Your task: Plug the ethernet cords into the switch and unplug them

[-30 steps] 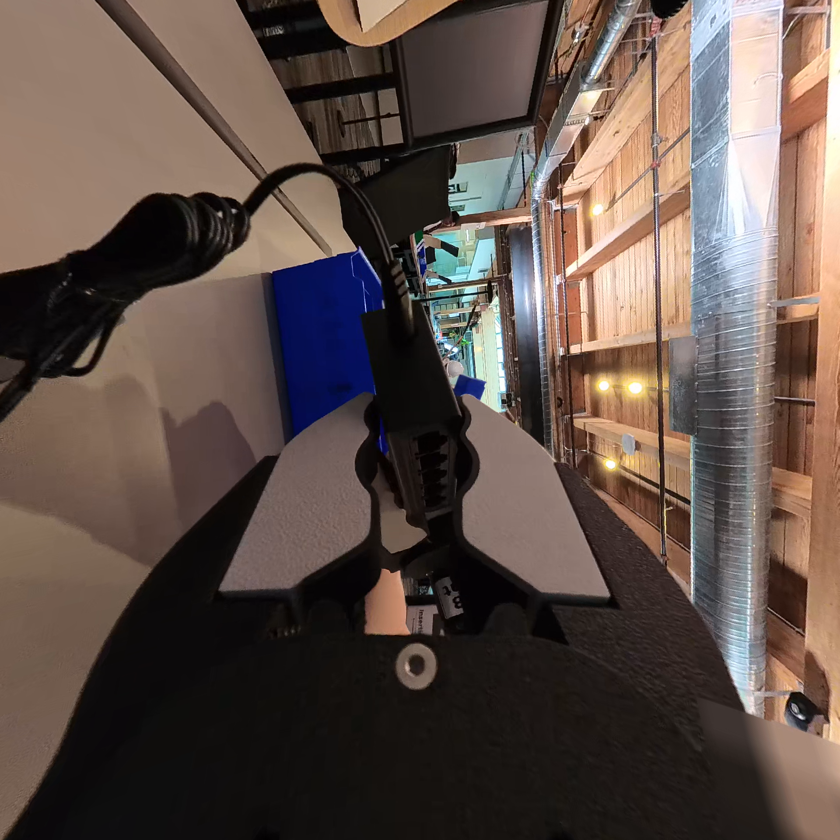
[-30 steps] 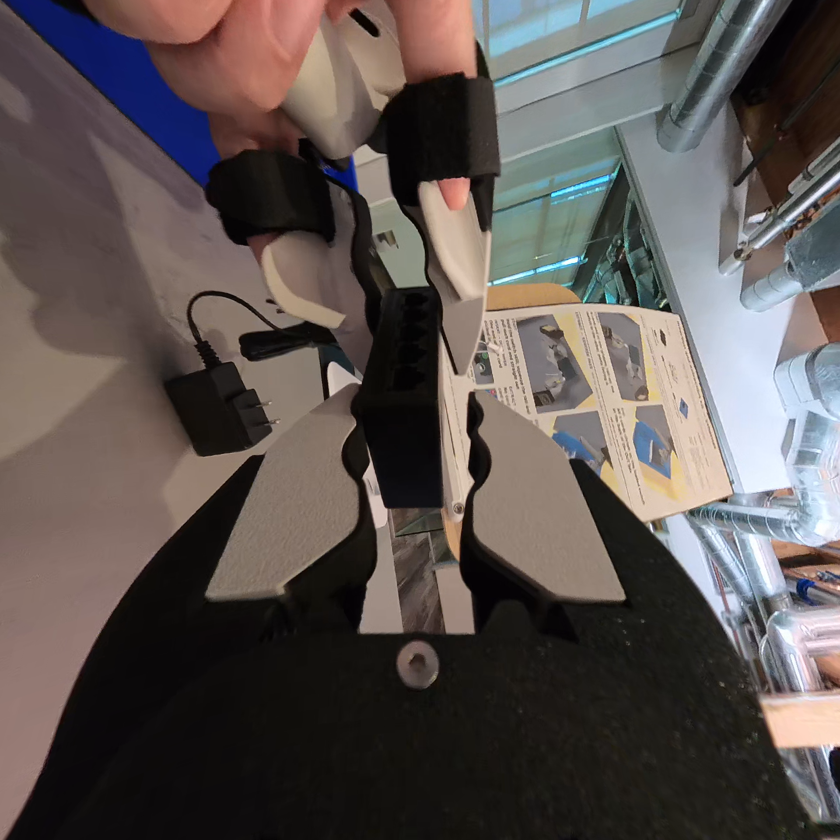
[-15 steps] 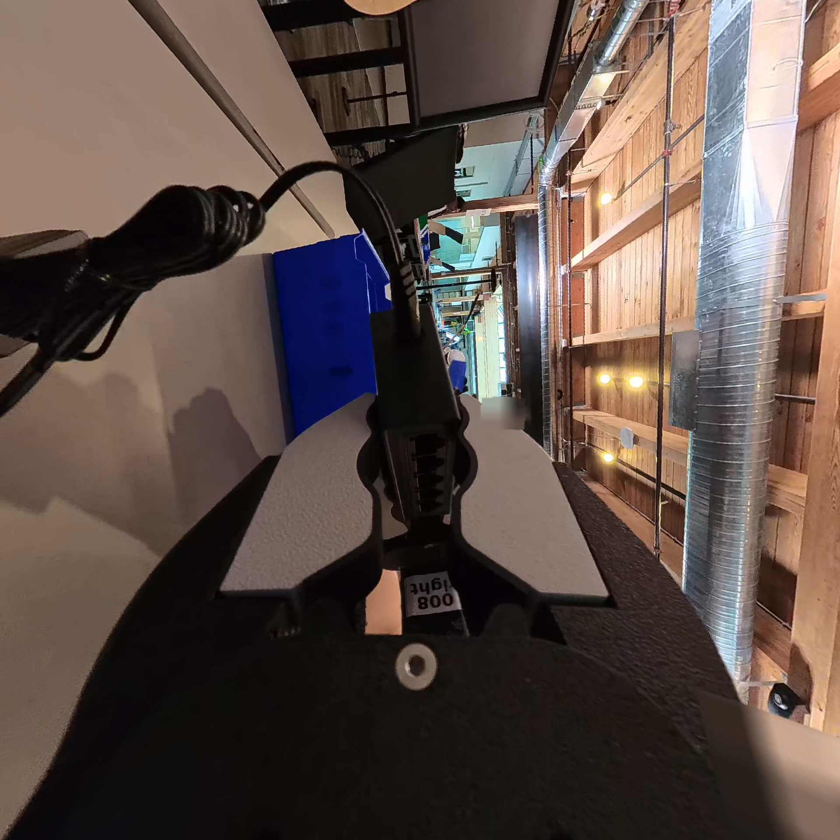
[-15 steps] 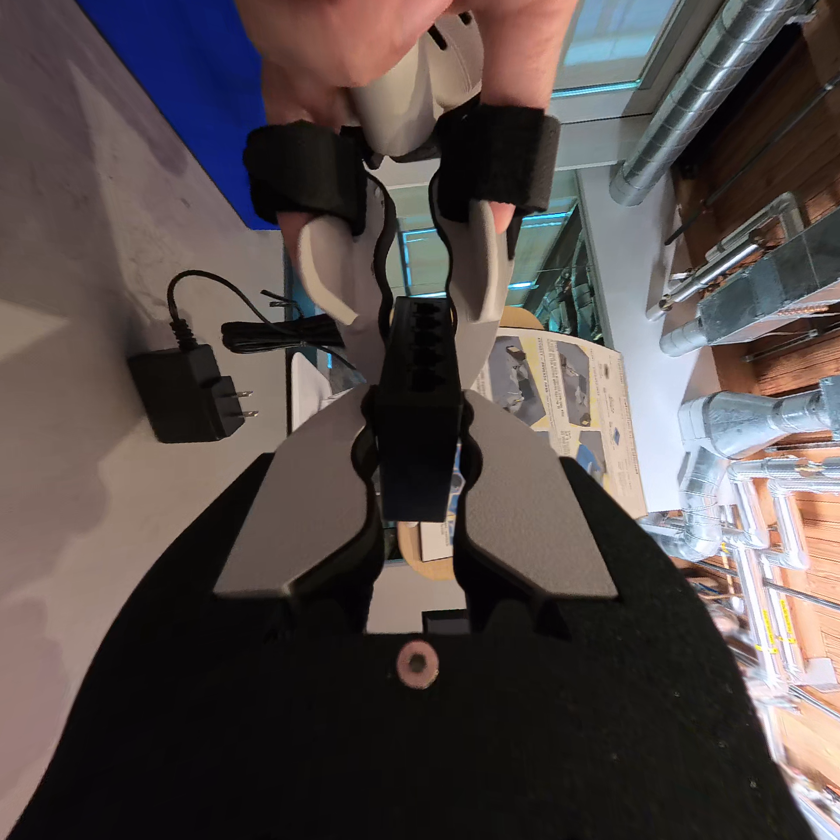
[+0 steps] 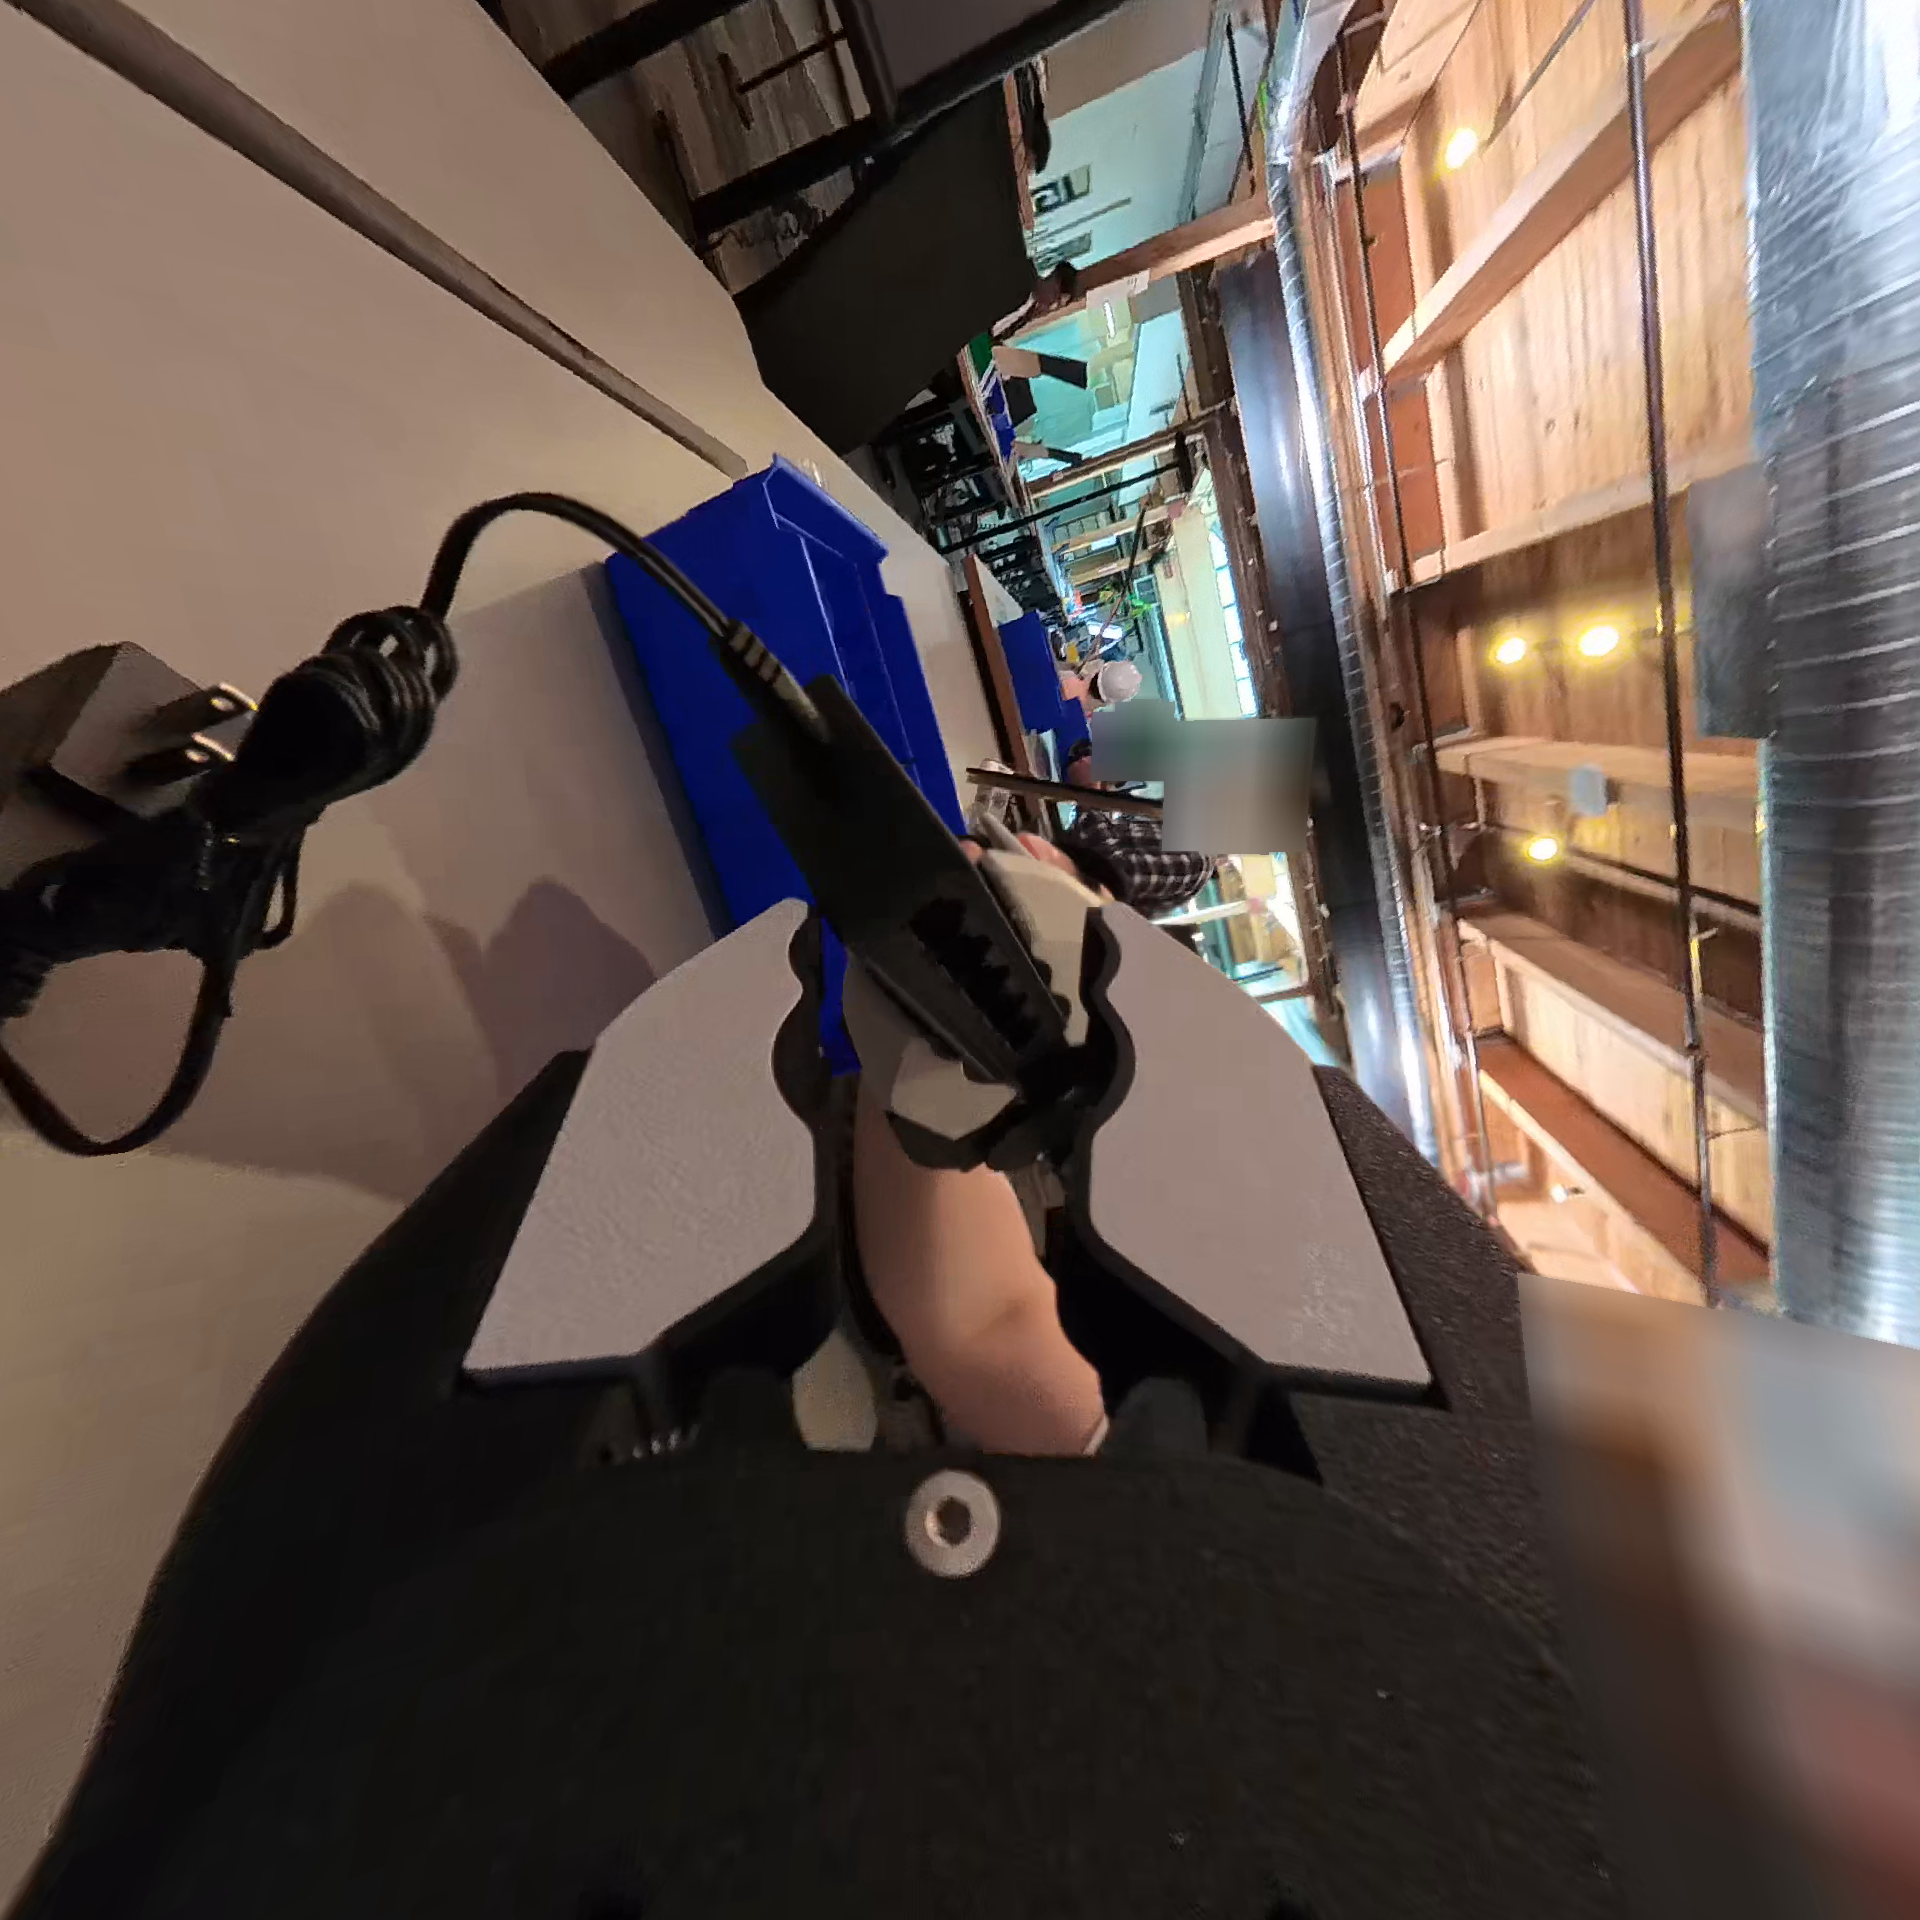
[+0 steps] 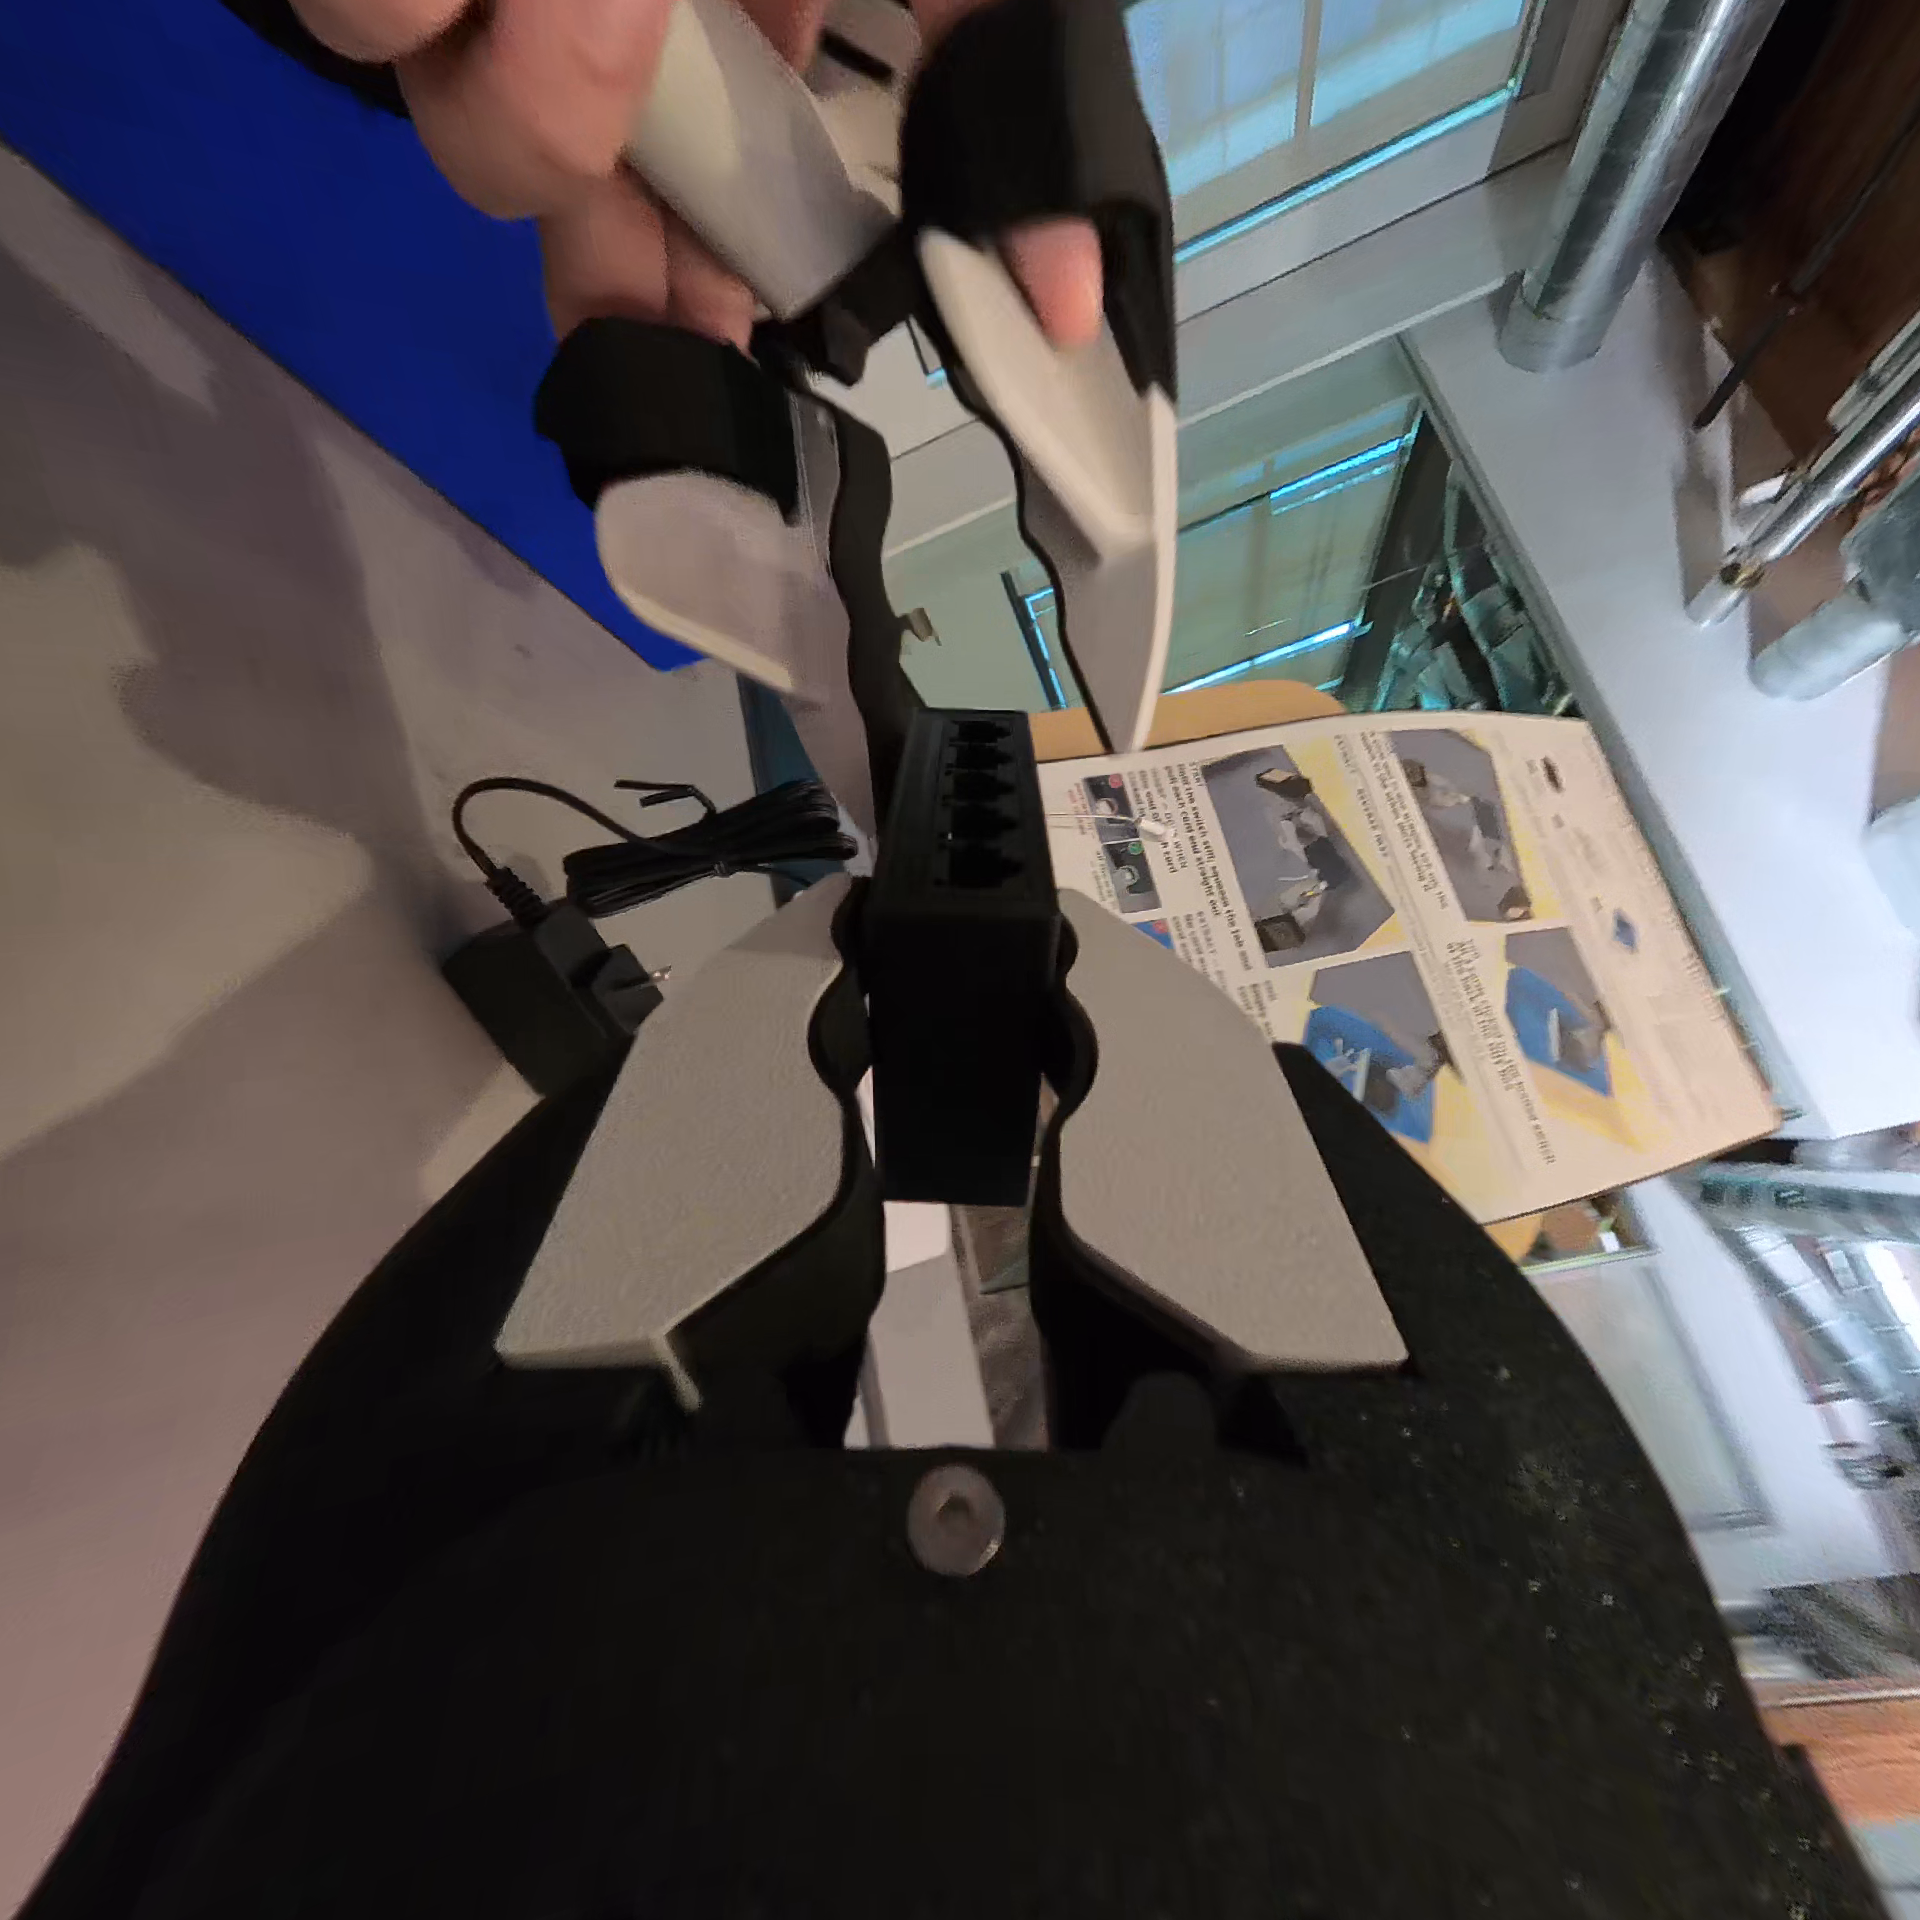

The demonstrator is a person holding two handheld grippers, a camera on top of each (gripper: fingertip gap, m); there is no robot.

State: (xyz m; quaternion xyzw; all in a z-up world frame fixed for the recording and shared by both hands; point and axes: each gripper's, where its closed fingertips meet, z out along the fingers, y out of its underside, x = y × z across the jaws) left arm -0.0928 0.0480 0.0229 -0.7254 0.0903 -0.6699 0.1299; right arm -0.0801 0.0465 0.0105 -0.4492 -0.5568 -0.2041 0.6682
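Observation:
The black switch, with a row of ports on its face, sits between the pads of my right gripper, which is shut on its body. My left gripper hangs above it with its fingers spread, clear of the switch. In the left wrist view the switch slants between the open fingers of my left gripper with a gap on each side. There the right gripper's fingers clamp it. A thin black power cord is plugged into its far end. No ethernet cord shows.
A black power adapter and its bundled cable lie on the grey table, beside a blue bin. An illustrated instruction sheet lies to the right. A hand holds the left gripper. My left and right fingertips are right by each other.
My left gripper held the switch before; its jaws have now opened off it and drawn back. My right gripper closed on the switch's body and now carries it alone.

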